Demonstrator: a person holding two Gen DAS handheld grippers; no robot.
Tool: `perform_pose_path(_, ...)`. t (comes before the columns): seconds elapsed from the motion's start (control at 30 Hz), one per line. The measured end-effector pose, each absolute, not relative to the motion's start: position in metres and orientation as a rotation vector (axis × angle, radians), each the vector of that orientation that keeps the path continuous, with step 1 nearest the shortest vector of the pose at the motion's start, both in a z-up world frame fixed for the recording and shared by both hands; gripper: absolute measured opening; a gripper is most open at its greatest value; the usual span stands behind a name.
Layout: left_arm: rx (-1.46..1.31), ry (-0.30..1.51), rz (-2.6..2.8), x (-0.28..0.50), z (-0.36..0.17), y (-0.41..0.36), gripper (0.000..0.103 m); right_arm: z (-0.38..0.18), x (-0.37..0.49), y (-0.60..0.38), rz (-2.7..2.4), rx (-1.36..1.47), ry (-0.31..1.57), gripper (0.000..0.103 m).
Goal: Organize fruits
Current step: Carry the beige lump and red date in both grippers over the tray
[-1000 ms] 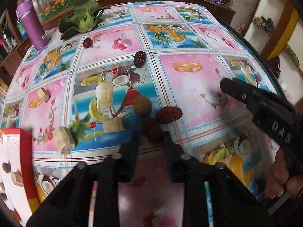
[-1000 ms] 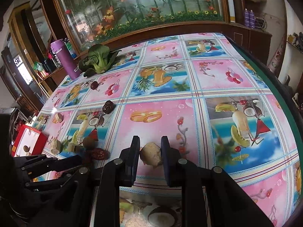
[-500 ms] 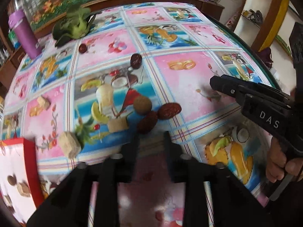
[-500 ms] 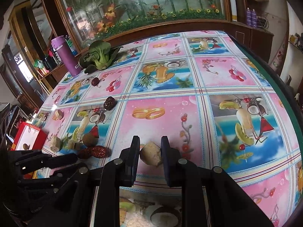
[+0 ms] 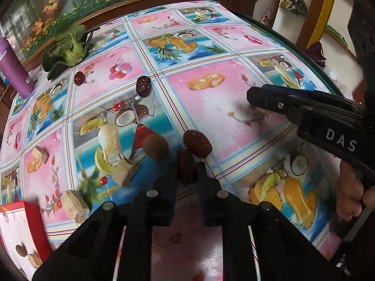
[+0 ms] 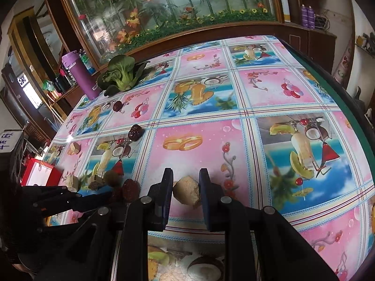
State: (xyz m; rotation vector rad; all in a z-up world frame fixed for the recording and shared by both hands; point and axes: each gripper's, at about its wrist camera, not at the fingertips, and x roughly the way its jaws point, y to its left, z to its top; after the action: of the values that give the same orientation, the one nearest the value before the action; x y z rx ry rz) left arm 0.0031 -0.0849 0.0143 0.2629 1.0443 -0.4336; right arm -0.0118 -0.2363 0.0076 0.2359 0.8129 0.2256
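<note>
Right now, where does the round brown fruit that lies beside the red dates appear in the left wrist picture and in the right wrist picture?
Left wrist view: the round brown fruit lies just left of centre, ahead and left of the left claw, which closes on a red date.
Right wrist view: it sits low at the left.
Shared landmark: the purple bottle at the table's far left corner.

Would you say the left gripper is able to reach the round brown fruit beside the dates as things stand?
Probably not right away: the left gripper is shut on a red date, so its fingers are taken. The round brown fruit lies just ahead on the left, uncovered.
</note>
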Motion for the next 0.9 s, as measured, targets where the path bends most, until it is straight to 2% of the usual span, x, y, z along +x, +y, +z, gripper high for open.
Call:
perform_pose_path(0.23, 0.176, 1.033, -0.399, -0.008, 0.02, -0.07, 0.017, 0.007, -0.014, -0.229, 0.236, 0.201, 0.806, 0.022)
perform_pose_path(0.53, 0.079, 0.906, -0.283, -0.072, 0.066, -0.001, 0.017, 0.013, -0.028, -0.203, 0.282, 0.148, 0.763, 0.021)
perform_pose_path(0.9, -0.005, 0.826, -0.008, -0.132, 0.084, 0.123, 0.018, 0.028, -0.072, -0.049, 0.648, 0.094, 0.759, 0.021)
